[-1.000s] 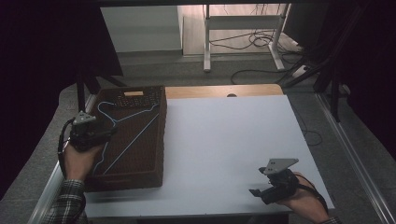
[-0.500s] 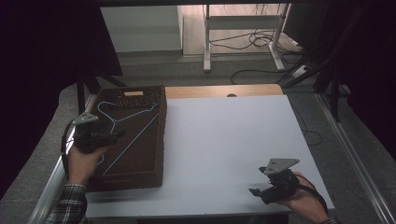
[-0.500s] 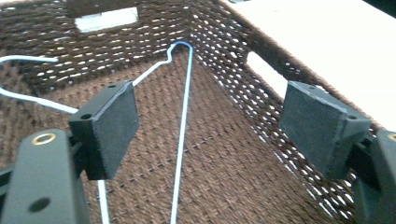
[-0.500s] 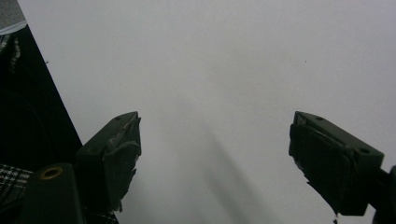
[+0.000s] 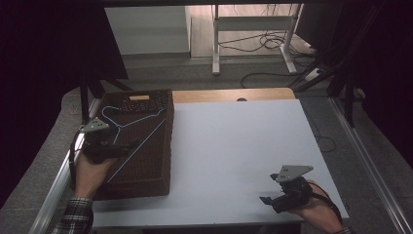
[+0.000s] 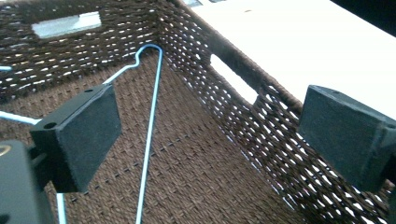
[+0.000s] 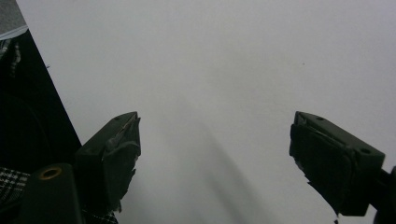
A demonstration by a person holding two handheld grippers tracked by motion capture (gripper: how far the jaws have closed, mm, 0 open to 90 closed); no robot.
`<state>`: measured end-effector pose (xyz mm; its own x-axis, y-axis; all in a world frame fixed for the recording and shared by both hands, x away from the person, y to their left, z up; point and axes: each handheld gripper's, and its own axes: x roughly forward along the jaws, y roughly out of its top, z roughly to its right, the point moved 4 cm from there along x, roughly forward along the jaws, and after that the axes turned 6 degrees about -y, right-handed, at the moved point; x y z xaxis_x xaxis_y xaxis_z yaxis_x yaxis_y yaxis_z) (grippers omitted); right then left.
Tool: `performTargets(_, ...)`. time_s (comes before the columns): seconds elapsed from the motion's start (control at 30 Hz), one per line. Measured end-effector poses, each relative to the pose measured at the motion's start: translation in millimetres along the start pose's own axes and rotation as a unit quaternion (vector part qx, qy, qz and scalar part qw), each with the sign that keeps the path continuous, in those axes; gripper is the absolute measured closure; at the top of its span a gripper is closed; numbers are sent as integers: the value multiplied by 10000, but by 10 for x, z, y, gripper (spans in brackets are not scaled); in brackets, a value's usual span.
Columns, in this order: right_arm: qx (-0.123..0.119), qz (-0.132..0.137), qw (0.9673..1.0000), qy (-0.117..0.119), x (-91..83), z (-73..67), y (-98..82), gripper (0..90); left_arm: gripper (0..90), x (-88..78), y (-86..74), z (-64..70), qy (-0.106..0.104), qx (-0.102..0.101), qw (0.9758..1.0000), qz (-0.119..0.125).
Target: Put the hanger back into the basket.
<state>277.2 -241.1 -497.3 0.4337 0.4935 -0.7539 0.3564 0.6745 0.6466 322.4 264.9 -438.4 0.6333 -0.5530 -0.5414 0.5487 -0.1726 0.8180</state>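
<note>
Left tool [image 5: 127,147] hovers, jaws apart, over basket [image 5: 146,183].

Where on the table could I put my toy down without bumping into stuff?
The white tabletop is bare from the woven basket across to the right gripper. It is crowded inside the basket, where a blue wire hanger lies and the left gripper hovers, jaws open.

left claw [image 6: 208,140] agape; right claw [image 7: 215,163] agape, low.
</note>
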Motion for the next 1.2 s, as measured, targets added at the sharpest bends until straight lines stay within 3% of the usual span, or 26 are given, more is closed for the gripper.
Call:
performTargets(0.53, 48, 68, 10000, -3, -2, 0, 0, 138, 39, 66, 28, 318, -320, 167, 9993, -68)
performTargets(1.2, 132, 198, 9997, -37, -43, -23, 10, 100, 9, 185, 82, 802, -601, 615, 9960, -235)
